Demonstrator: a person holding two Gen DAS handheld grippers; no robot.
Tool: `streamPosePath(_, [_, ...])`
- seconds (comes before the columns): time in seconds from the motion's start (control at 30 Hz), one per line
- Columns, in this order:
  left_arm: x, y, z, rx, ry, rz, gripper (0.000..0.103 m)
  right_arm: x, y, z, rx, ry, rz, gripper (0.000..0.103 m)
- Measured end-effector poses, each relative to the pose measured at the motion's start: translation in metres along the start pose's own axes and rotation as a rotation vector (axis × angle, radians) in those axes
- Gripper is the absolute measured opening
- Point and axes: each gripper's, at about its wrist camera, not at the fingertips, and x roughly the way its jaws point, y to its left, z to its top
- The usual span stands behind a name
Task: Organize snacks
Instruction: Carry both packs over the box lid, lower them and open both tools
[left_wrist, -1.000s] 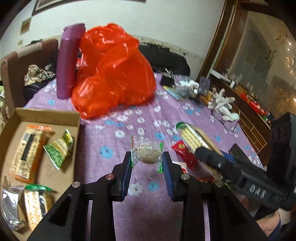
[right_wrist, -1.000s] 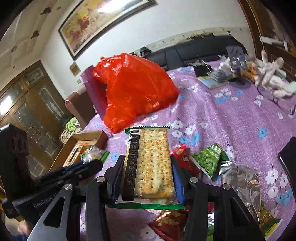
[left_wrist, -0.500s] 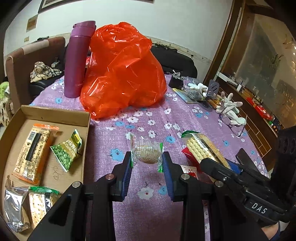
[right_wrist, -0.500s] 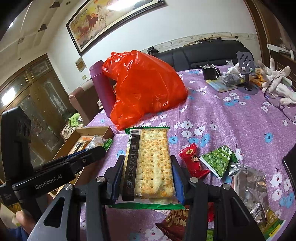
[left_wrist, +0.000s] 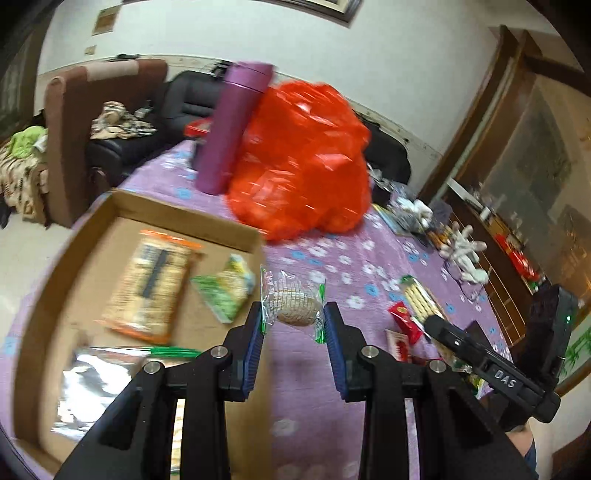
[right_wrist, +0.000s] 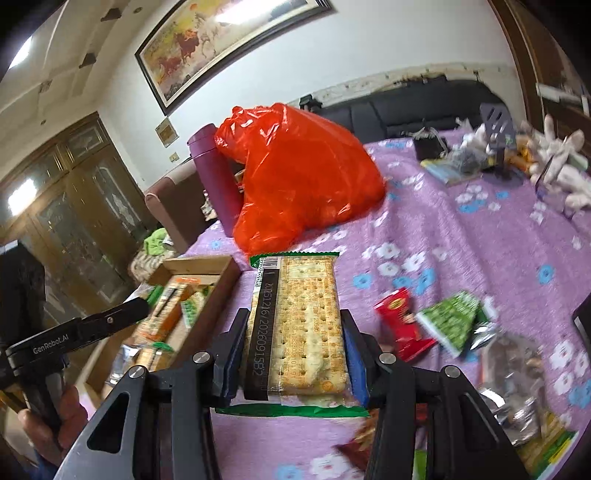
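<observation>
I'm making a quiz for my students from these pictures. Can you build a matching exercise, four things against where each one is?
Things:
1. round cake
2. cracker pack
3. green pea bag
4. purple flask

Places:
A. in the cardboard box
B. beside the red bag
C. in the left gripper
D. in the right gripper

Pairs: 1-C, 2-D, 3-A, 4-B

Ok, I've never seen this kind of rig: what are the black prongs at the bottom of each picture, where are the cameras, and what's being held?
No robot here: a person holds a hand-held claw in each hand, with a fisheye camera on each looking along its fingers. The left claw grips a small wrapped round cake. The right claw grips a cracker pack. Both are above a purple floral tablecloth with a cardboard box partly filled with snacks, a red plastic bag, a purple flask and loose snack packets.
</observation>
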Motion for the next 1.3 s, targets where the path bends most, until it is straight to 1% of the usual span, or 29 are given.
streamPosePath(0.07, [-0.015, 0.02, 0.002, -0.019, -0.029, 0.036, 0.031, 0.003, 0.017, -0.001, -0.02, 0.013, 0.023, 0.051])
streamPosePath(0.13, [-0.022, 0.037, 0.003, -0.033, -0.031, 0.066, 0.031, 0.009, 0.035, -0.002, -0.031, 0.031, 0.043, 0.051])
streamPosePath(0.2, [-0.028, 0.054, 0.002, -0.058, -0.034, 0.091, 0.031, 0.022, 0.053, -0.001, -0.001, 0.074, 0.11, 0.051])
streamPosePath(0.27, [-0.033, 0.07, -0.004, -0.077, -0.04, 0.112, 0.031, 0.034, 0.071, -0.002, -0.001, 0.091, 0.156, 0.051])
streamPosePath(0.33, [-0.035, 0.084, -0.01, -0.1, -0.018, 0.12, 0.031, 0.05, 0.092, -0.006, 0.003, 0.112, 0.166, 0.051])
streamPosePath(0.4, [-0.038, 0.089, -0.013, -0.096, -0.004, 0.13, 0.031, 0.066, 0.109, -0.009, 0.013, 0.144, 0.192, 0.051])
streamPosePath(0.5, [-0.041, 0.091, -0.018, -0.072, -0.006, 0.153, 0.032, 0.086, 0.128, -0.013, -0.006, 0.167, 0.175, 0.051])
streamPosePath(0.63, [-0.039, 0.092, -0.028, -0.043, 0.003, 0.167, 0.032, 0.102, 0.142, -0.024, -0.03, 0.182, 0.146, 0.051])
streamPosePath(0.7, [-0.035, 0.095, -0.028, -0.059, 0.017, 0.149, 0.032, 0.107, 0.144, -0.027, -0.047, 0.197, 0.117, 0.051])
streamPosePath(0.73, [-0.034, 0.097, -0.028, -0.066, 0.016, 0.147, 0.032, 0.109, 0.144, -0.027, -0.04, 0.206, 0.119, 0.051])
streamPosePath(0.83, [-0.035, 0.101, -0.028, -0.063, -0.004, 0.159, 0.032, 0.113, 0.144, -0.028, -0.054, 0.207, 0.104, 0.051])
streamPosePath(0.87, [-0.034, 0.103, -0.03, -0.066, -0.001, 0.17, 0.032, 0.115, 0.145, -0.029, -0.06, 0.204, 0.097, 0.051])
streamPosePath(0.97, [-0.031, 0.108, -0.03, -0.071, 0.02, 0.17, 0.032, 0.124, 0.146, -0.033, -0.048, 0.219, 0.068, 0.051])
streamPosePath(1.1, [-0.032, 0.108, -0.027, -0.06, 0.008, 0.186, 0.032, 0.129, 0.151, -0.03, -0.073, 0.222, 0.057, 0.051])
streamPosePath(1.17, [-0.029, 0.109, -0.027, -0.06, 0.015, 0.193, 0.032, 0.129, 0.152, -0.03, -0.086, 0.207, 0.036, 0.051])
streamPosePath(1.3, [-0.023, 0.114, -0.028, -0.069, 0.028, 0.198, 0.032, 0.129, 0.149, -0.032, -0.088, 0.216, 0.026, 0.051])
